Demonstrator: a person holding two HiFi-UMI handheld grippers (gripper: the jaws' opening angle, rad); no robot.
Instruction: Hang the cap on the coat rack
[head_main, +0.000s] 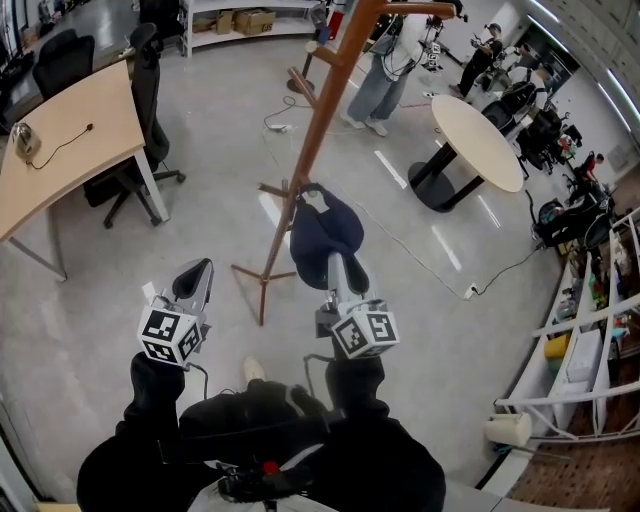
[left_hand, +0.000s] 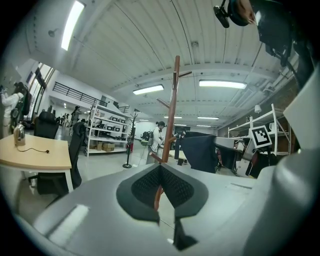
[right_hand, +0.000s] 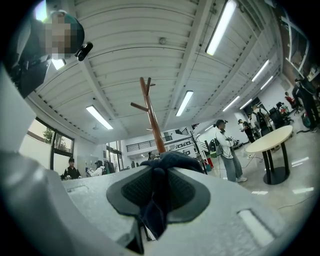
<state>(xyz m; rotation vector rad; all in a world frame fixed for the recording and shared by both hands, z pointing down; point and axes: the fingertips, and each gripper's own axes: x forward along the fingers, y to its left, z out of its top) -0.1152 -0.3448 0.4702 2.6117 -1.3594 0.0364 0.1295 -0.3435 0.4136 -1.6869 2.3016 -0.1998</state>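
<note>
- A glossy grey floor (head_main: 80, 330) is shown, with a brown wooden coat rack (head_main: 318, 125) at centre.
- A navy fabric cap (head_main: 322, 235) is clamped in the right gripper (head_main: 337, 270), just beside the pole.
- The left gripper (head_main: 195, 272) is held closed and empty.

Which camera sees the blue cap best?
The head view: the whole cap shows, by the coat rack. The right gripper view shows only a pinched fold of it; the left gripper view, a dark side shape.
</note>
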